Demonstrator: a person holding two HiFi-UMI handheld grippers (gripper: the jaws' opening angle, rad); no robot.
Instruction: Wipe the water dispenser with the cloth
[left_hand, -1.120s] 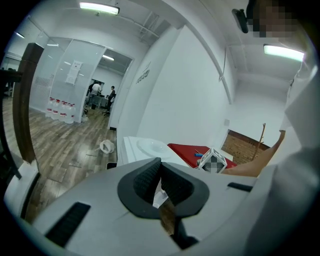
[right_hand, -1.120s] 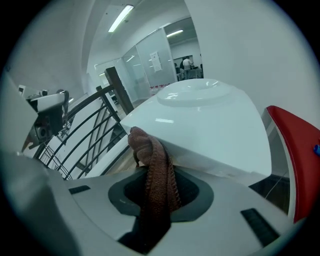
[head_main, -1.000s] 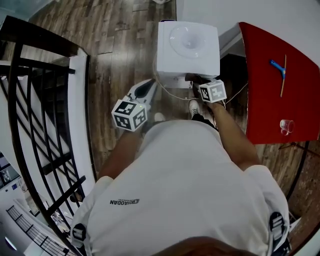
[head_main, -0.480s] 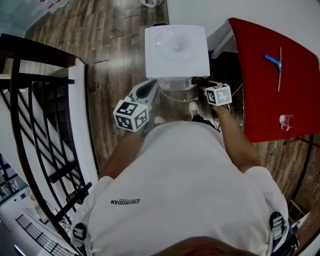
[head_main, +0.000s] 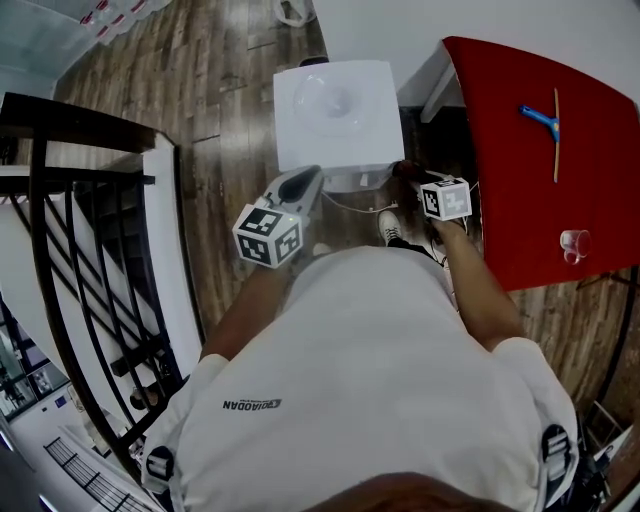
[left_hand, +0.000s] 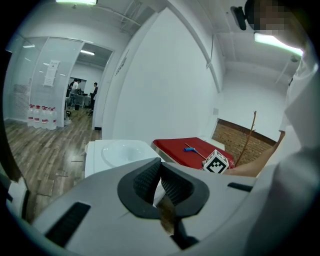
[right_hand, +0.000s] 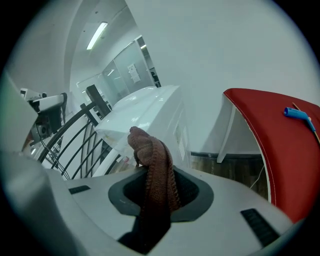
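brown knitted cloth (right_hand: 150, 150) is clamped between the fingers of the right gripper (right_hand: 159, 182), which are closed onto it, and a bunched end is left standing up past the tips. the white water dispenser (head_main: 335, 110) is seen in the upper centre of the head view, set on the wooden floor (head_main: 230, 100) just left of the red table (head_main: 530, 150). the right gripper is held at the dispenser's lower right corner in that view, close to the front face under the top. whether the cloth touches the casing cannot be told. the left gripper (left_hand: 161, 167) is held at the lower left corner, its fingers brought together at the tips with nothing gripped.

the step in hand is judged to be a wipe along the front of the casing. for this to be done well, the bunched end should be pressed flat against the plastic. strokes should be kept slow and overlapped. the grip should be kept firm so the cloth is not dragged out. the casing could be steadied from the side by the left gripper.
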